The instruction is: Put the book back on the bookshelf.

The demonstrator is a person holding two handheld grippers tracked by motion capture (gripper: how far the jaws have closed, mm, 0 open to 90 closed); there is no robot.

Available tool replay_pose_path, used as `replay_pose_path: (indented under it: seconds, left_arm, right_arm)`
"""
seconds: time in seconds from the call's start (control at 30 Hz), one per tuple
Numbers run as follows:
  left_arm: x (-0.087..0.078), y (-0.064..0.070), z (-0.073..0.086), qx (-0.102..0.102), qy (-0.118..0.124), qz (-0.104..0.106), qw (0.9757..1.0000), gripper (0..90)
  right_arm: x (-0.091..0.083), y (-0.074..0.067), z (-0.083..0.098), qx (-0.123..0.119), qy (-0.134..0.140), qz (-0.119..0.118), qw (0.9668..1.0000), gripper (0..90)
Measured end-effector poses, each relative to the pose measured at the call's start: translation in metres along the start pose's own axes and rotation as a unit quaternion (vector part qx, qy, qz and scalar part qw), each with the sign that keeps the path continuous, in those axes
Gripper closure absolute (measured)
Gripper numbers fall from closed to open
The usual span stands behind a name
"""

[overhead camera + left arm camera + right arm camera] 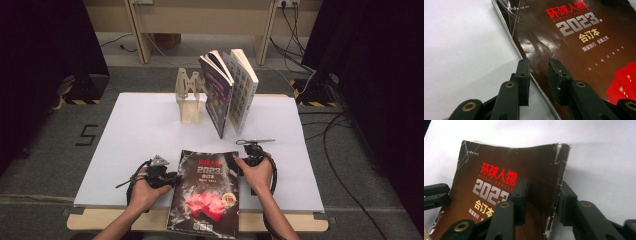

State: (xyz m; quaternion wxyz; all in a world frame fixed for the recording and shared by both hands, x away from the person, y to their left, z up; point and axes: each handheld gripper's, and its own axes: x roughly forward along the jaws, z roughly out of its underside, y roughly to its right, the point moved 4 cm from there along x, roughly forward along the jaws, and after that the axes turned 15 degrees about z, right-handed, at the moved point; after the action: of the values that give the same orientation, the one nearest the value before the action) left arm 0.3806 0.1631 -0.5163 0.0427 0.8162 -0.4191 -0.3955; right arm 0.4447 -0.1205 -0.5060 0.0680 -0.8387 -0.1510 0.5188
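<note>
Right tool (540, 202) pinches our dark magazine (207, 192) at its spine, left tool (539, 82) clamping the opposite edge, so we lift it level off the desk (135, 135).

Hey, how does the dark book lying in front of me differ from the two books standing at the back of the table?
The dark 2023 book lies flat at the table's near edge, overhanging it; the two standing books are upright beside the wooden rack, leaning together at the top. The flat one has a glossy black cover with red lettering; of the standing pair, the right one is pale and the left one dark. Both tongs straddle the flat book's side edges; the standing pair is untouched. All are thick softcovers.
</note>
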Motion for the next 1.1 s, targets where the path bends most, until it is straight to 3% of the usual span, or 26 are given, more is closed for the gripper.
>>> replay_pose_path:
  seconds: [0.17,0.3,0.47,0.63,0.93,1.1]
  left_arm:
    - [-0.001,0.0,0.0,0.001,0.0,-0.001,1.0,70.3]
    - [-0.002,0.0,0.001,0.001,0.002,-0.001,1.0,70.4]
    - [-0.004,-0.001,0.0,-0.011,0.011,0.011,0.9998,70.2]
    - [-0.015,-0.003,-0.007,-0.005,0.037,0.0,0.9993,66.3]
    - [-0.035,-0.005,-0.021,-0.01,0.077,-0.009,0.997,55.3]
    - [-0.038,-0.003,-0.025,-0.016,0.09,0.002,0.9959,52.3]
  right_arm:
    - [-0.01,-0.004,-0.004,-0.011,0.004,-0.009,0.9999,81.5]
    - [-0.017,-0.009,-0.007,-0.008,0.009,-0.021,0.9997,86.1]
    - [-0.027,-0.012,-0.01,0.003,0.023,-0.041,0.9989,87.2]
    - [-0.04,-0.018,-0.016,0.006,0.051,-0.055,0.9971,87.3]
    - [-0.068,-0.034,-0.029,0.001,0.109,-0.065,0.9919,87.4]
    - [-0.078,-0.042,-0.036,0.0,0.134,-0.064,0.9889,87.5]
